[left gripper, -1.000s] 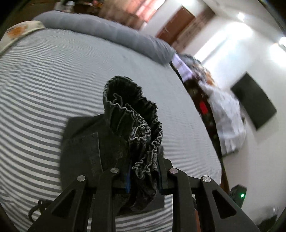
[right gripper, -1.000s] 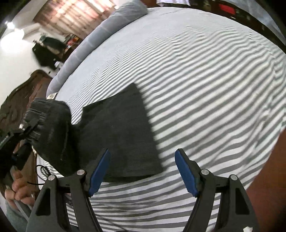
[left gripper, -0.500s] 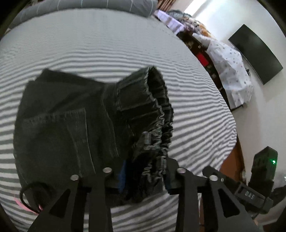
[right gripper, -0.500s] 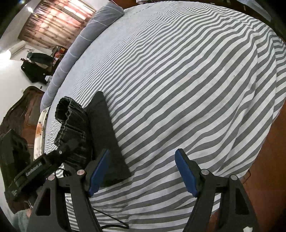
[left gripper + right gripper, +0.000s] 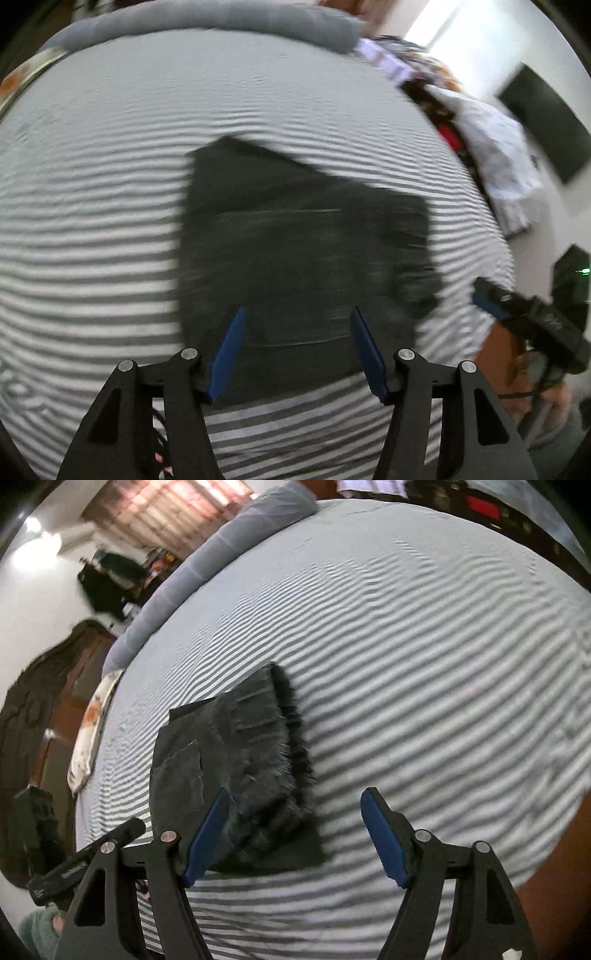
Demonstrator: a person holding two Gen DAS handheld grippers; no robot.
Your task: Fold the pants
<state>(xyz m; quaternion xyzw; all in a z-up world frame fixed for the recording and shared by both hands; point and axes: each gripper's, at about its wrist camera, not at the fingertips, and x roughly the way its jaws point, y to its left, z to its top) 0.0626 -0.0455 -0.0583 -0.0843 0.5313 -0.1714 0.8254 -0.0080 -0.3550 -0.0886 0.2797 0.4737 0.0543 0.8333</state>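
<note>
Left wrist view blurs the folded black pants (image 5: 295, 240) at twelve o'clock beyond my empty, spread left gripper (image 5: 297, 325); right wrist view resolves their gathered waistband (image 5: 258, 738) past my spread right gripper (image 5: 295, 812).

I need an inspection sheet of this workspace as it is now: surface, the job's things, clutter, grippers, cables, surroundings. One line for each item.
Surface: bed with grey and white striped sheet, a long grey bolster along its far edge.
Job's things: dark pants lie folded on the sheet, gathered waistband on top toward the right edge.
Clutter: a white pillow with an orange print at the bed's edge; nothing else seen on the sheet.
Grippers: left gripper open, empty, above the pants; right gripper open, empty, at the pants' near edge.
Cables: a thin dark cable by the hand at the right of the left view.
Surroundings: curtained window, dark wall screen, wooden furniture.
</note>
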